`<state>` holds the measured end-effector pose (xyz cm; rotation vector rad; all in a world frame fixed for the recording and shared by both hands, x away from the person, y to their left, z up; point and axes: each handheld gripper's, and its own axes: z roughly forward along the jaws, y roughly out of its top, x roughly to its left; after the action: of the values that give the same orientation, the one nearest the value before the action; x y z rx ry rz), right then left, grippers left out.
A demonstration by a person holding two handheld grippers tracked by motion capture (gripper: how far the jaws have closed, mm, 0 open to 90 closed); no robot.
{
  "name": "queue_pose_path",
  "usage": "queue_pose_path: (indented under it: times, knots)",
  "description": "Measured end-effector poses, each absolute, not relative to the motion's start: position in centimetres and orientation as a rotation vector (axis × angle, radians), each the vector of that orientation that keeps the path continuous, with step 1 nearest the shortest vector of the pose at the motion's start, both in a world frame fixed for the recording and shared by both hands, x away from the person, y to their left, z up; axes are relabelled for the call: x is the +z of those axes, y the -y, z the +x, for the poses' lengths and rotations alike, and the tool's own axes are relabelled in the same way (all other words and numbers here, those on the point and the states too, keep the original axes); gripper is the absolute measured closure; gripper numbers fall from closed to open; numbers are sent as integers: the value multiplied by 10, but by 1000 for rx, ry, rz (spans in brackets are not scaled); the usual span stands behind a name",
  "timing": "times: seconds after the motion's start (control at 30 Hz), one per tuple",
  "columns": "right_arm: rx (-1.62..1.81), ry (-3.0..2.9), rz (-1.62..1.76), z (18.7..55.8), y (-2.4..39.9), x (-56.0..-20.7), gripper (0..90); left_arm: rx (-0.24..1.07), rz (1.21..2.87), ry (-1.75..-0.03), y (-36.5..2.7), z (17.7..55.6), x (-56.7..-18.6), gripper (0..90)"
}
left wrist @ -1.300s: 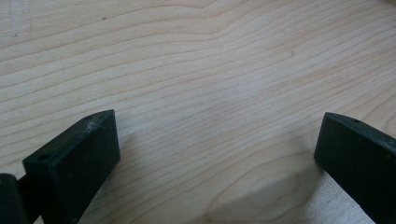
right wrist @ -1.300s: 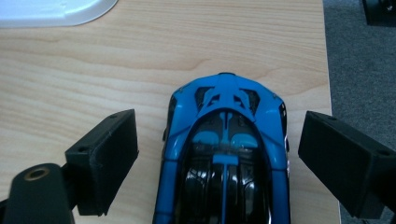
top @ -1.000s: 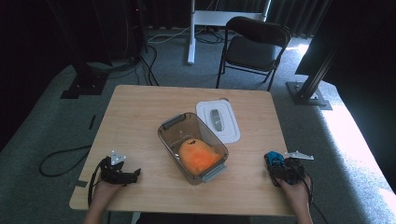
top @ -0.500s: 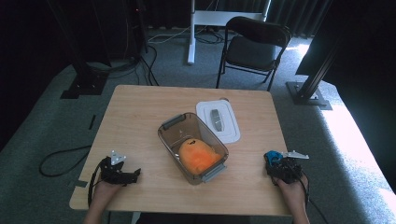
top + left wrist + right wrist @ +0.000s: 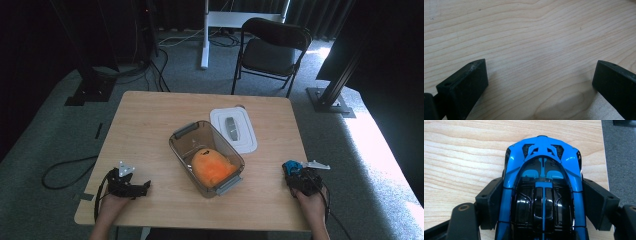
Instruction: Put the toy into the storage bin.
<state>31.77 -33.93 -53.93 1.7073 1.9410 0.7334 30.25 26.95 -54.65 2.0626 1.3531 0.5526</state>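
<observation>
Blue toy car in right gripper

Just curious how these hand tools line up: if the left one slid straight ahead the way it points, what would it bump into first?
Probably nothing soon. The left gripper points across bare table; its open fingers frame only wood. Farther along, the clear container might lie in its line, though depth is hard to judge.
</observation>
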Motion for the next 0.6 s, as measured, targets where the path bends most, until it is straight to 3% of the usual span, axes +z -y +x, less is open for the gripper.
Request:
queue_pose_path:
  times: [0.6]
  knots:
    - [777,-1956,1730,323,341,-534,249,552,2062,-1353,-269,302,-546,5]
